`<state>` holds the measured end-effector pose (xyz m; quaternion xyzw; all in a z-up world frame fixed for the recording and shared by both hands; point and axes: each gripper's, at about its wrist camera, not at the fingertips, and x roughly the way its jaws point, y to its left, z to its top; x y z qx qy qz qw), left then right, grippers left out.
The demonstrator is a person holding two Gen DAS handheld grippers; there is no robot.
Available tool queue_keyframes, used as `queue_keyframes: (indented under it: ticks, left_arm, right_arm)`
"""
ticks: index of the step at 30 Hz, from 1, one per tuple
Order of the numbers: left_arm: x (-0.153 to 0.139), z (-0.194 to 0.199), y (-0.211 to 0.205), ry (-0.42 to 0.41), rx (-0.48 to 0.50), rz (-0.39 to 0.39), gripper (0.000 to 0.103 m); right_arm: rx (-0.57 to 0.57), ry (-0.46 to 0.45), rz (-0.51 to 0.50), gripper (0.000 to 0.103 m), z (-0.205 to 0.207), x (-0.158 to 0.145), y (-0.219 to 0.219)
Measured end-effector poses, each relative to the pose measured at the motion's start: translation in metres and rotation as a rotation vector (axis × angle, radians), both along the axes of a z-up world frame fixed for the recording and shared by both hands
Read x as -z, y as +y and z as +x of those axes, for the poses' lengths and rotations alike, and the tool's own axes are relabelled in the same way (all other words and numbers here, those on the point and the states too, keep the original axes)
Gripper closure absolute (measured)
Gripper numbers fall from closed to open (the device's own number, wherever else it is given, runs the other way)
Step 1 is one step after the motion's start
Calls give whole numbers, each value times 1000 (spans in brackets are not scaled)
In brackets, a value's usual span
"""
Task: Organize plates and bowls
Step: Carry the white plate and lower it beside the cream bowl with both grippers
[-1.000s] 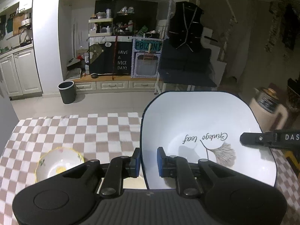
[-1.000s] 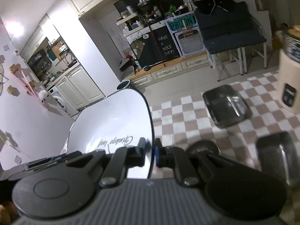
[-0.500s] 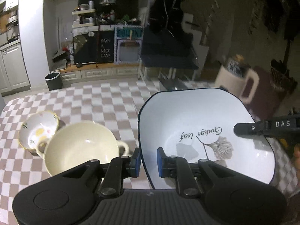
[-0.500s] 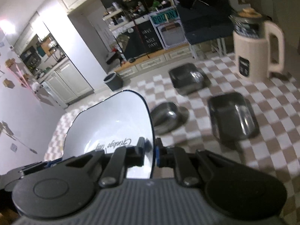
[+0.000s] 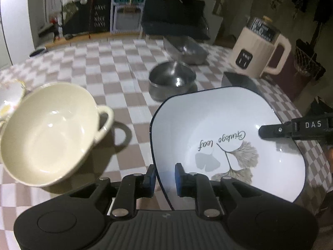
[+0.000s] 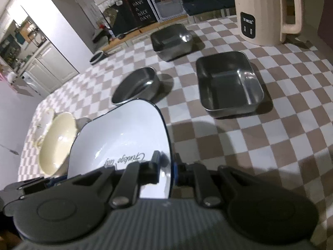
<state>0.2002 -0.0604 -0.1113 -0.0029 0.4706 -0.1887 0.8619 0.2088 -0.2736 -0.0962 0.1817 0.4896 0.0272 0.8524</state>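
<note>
A white square-ish plate (image 5: 229, 133) with a dark rim and a ginkgo leaf print hangs over the checkered table (image 5: 124, 66), held from both sides. My left gripper (image 5: 164, 177) is shut on its left rim. My right gripper (image 6: 166, 166) is shut on its right rim (image 6: 166, 137), and its finger also shows in the left wrist view (image 5: 291, 128). A cream bowl (image 5: 47, 133) with loop handles sits close to the plate's left. A floral bowl (image 5: 8, 98) lies beyond it, cut off by the frame edge.
A round steel bowl (image 6: 137, 87) stands just past the plate. A square steel tray (image 6: 229, 87) sits to its right, and another steel container (image 6: 172, 41) farther back. A cream jug appliance (image 6: 266, 12) stands at the far right corner.
Both grippers have come down towards the table with the plate between them and tilted downward. The cream bowl and steel dishes now appear much closer. Neither grip has changed.
</note>
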Motion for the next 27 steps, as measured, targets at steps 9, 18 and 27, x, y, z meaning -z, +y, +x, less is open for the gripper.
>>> queue_keyframes:
  ticks: [9,18,27]
  left_arm:
    - [29,18,4,71,-22,-5,81]
    - [42,20,5,74,-24,22,79]
    - [41,20,6,79,-22,19,80]
  right_arm:
    - [-40,41,-61,89,1,12,10]
    - [-80,27,-112,90,5,12,19]
    - [-86,24,-115,90,8,16,15]
